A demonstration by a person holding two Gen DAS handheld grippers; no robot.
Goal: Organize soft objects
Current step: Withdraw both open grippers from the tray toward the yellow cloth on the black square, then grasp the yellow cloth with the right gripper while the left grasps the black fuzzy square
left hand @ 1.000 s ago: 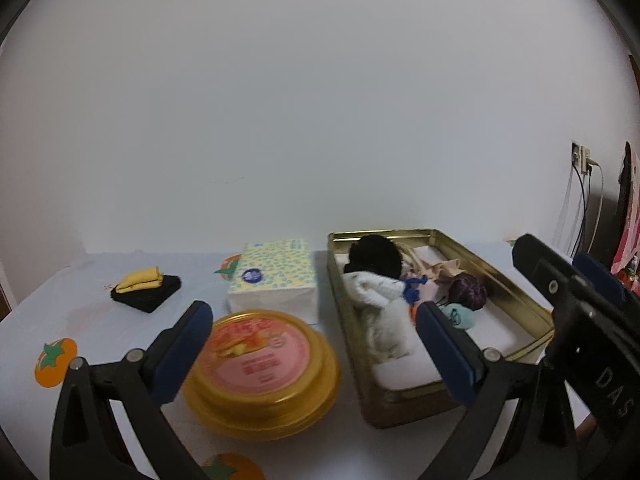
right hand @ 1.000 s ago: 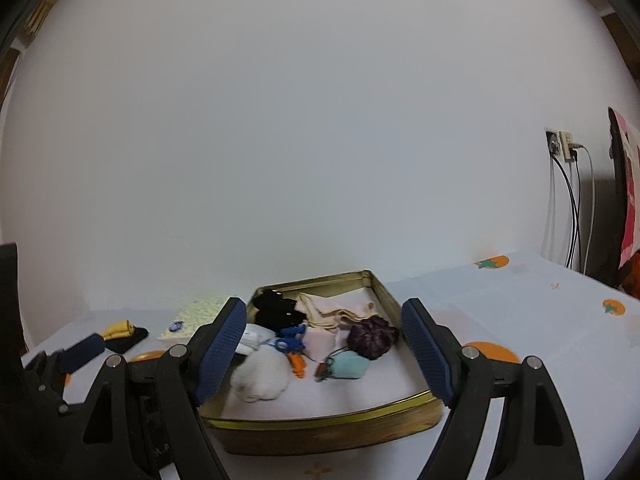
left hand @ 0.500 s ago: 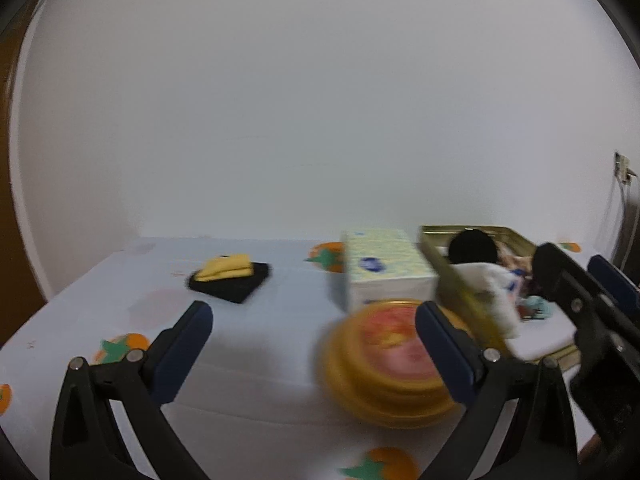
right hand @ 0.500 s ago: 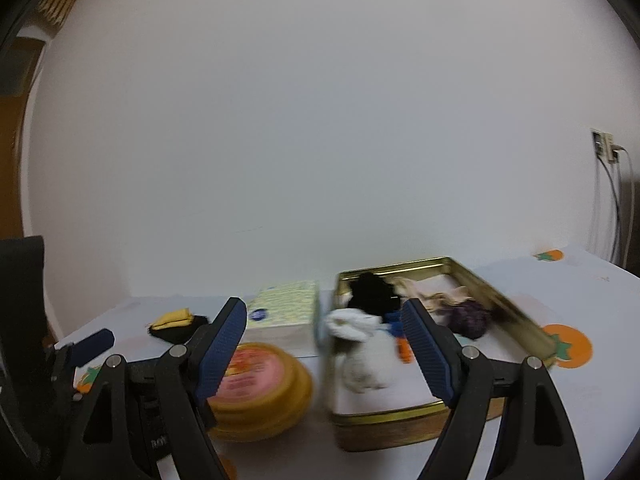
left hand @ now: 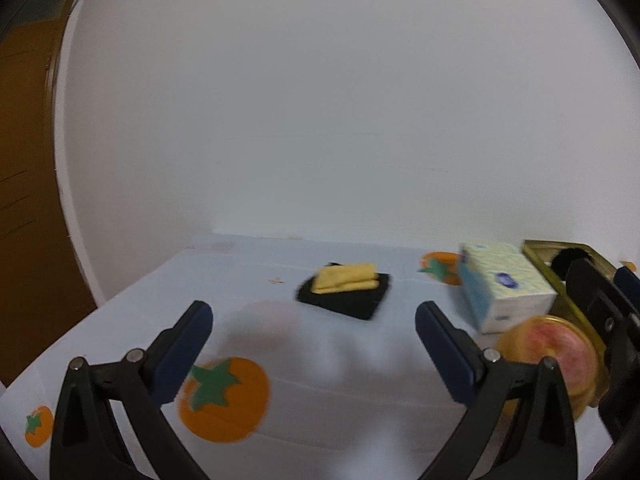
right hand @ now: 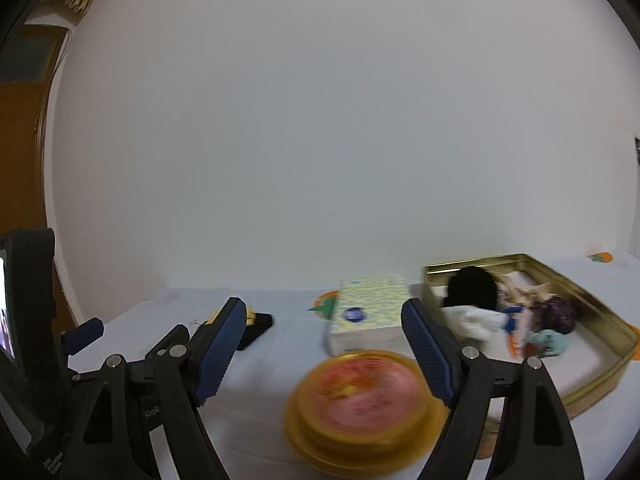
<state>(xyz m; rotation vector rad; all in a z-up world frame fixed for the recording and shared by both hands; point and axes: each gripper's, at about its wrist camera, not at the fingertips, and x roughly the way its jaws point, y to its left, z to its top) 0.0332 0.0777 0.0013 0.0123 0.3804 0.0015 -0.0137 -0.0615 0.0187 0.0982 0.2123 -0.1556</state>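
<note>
Several soft items already lie in the tin (right hand: 592,308); the yellow cloth (left hand: 347,277) on a black cloth (left hand: 348,298) waits out on the table (left hand: 280,344), beyond the left gripper (left hand: 314,346). Both it and the right gripper (right hand: 324,354) stand released, empty. Bare table surrounds the cloths; the tissue box (right hand: 370,314) and round lid (right hand: 362,400) crowd the tin's side.

Tablecloth (left hand: 320,360): white, orange persimmon print. Folded cloth (left hand: 347,278): yellow, on a black one (left hand: 348,300). Tin (right hand: 600,312): gold.
</note>
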